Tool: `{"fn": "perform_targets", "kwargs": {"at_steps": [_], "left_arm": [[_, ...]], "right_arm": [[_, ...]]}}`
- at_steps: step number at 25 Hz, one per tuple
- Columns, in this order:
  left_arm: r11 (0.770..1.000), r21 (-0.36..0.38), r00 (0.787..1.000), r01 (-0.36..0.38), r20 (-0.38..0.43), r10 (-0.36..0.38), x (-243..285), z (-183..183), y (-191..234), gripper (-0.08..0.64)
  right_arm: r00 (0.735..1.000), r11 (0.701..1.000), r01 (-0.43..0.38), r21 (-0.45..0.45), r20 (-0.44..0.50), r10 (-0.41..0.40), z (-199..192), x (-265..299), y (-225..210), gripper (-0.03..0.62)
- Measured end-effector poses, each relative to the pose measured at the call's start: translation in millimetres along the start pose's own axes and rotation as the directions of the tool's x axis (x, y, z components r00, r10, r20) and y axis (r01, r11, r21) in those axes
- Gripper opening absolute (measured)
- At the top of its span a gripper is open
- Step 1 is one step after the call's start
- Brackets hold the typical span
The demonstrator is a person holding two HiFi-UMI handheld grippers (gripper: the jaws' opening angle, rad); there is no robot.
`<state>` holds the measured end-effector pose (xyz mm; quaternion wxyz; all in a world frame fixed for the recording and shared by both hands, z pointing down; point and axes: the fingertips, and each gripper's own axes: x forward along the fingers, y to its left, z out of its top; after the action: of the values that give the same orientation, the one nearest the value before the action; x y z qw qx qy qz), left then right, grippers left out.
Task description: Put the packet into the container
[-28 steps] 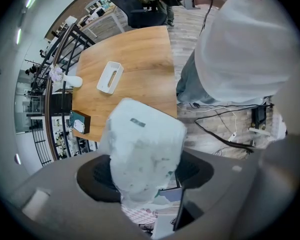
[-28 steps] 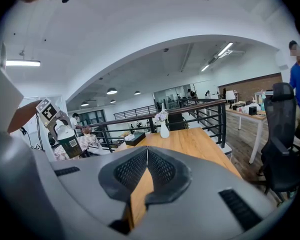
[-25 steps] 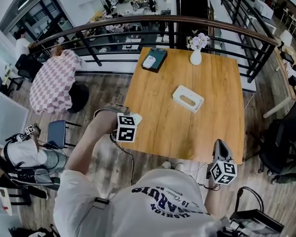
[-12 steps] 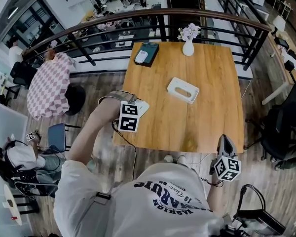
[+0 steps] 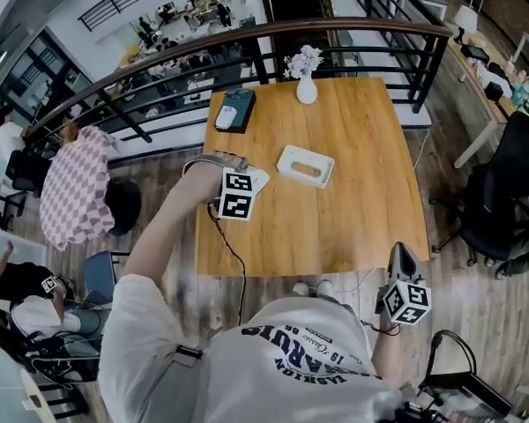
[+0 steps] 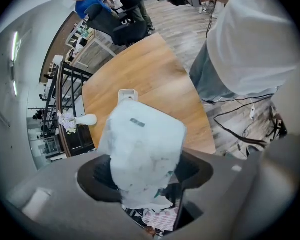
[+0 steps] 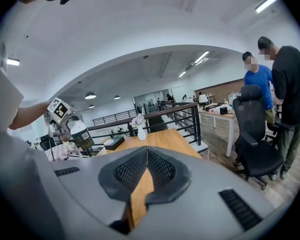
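Packet between jaws; overhead, perhaps edge

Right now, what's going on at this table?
A person stands at the wooden table with a tool in each hand. The left tool is clamped on a white packet, held above the table's left side, short of the white container. The right tool is shut and empty, off the table's near edge.

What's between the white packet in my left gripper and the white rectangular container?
Only bare wooden tabletop, from white plastic packet to white rectangular container, in the head view.
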<state>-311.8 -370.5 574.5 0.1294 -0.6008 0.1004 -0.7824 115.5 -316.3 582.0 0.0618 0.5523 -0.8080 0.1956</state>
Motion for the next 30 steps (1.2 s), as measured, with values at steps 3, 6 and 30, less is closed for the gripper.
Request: {"fn": "perform_targets", "kwargs": {"at_steps": [3,6,30], "left_arm": [[1.000,0.003,1.000,-0.009,0.013,0.009,10.3,13.9,30.5,0.311],[1.000,-0.013,1.000,-0.011,0.018,0.011,20.5,25.4,65.0,0.310],[0.977,-0.172,0.992,0.126,0.000,-0.128,136.8,62.5,205.0,0.305]], "right_arm": [[0.999,0.999,0.037,0.014,0.004,-0.037,0.1,-8.4,-15.5,0.011],[0.997,0.997,0.075,0.028,0.014,-0.075,1.5,-17.1,-32.2,0.011],[0.968,0.964,0.245,0.107,0.037,-0.250,-10.4,-61.9,-79.1,0.011]]}}
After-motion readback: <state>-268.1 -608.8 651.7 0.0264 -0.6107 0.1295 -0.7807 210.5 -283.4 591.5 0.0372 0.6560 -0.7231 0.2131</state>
